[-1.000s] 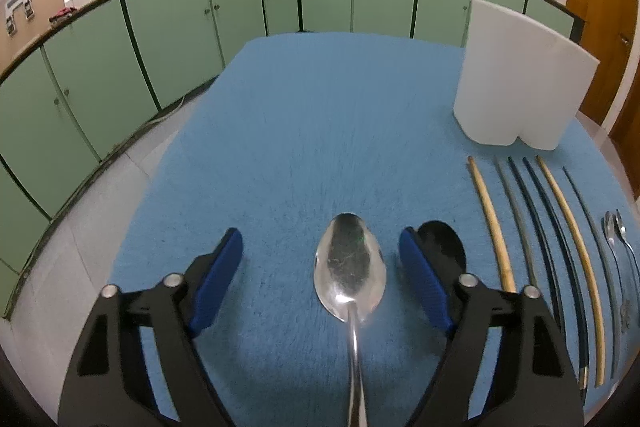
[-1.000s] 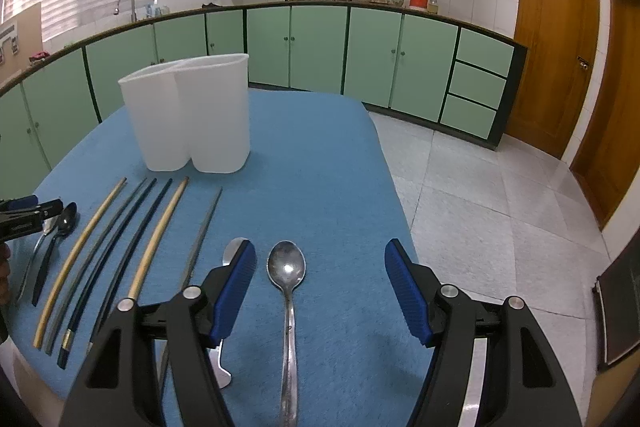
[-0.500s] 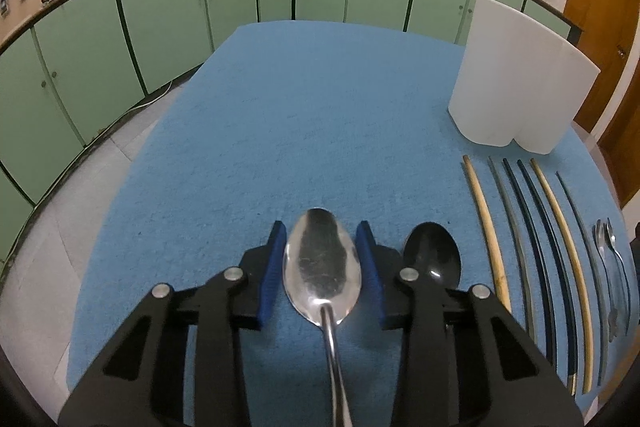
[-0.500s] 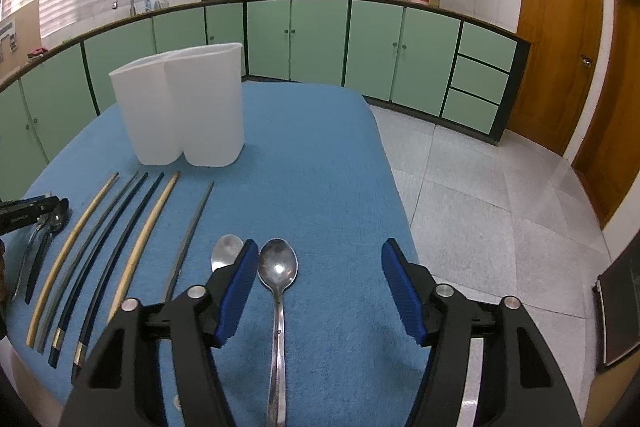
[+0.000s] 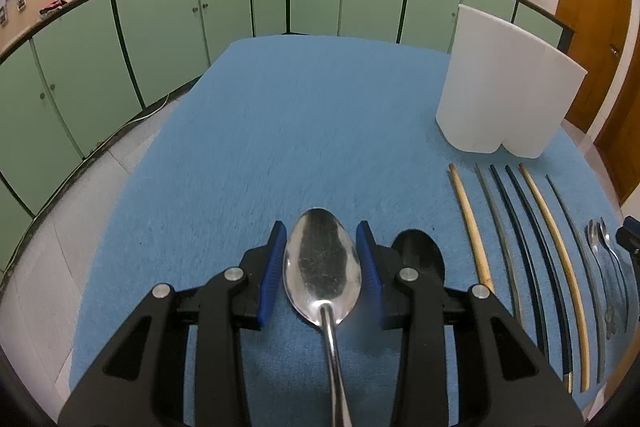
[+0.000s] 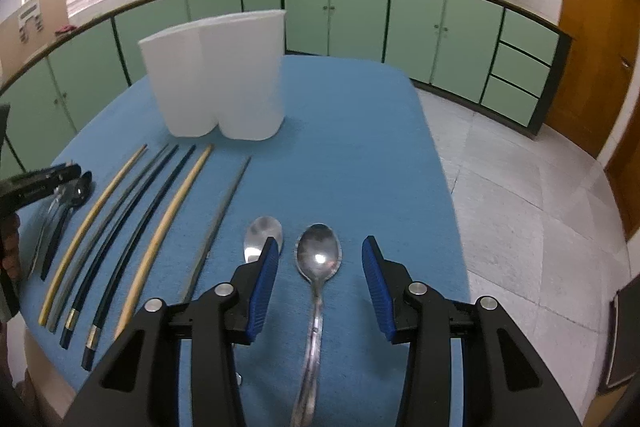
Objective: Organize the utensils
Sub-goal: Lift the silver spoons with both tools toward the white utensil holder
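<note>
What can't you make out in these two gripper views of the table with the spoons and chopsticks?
- Inside of the white holder: both views see only its outer walls.
- Large spoon handle end, left view: cut off by the bottom edge.
- Black spoon handle, left view: behind the left gripper.
- Second spoon handle, right view: behind the closing right gripper.
- Left gripper's pad contact with the large spoon: the bowl hides it.

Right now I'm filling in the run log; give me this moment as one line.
left tool: gripping large steel spoon | right tool: closing around small steel spoon, pads clear | white holder: nothing visibly inside
</note>
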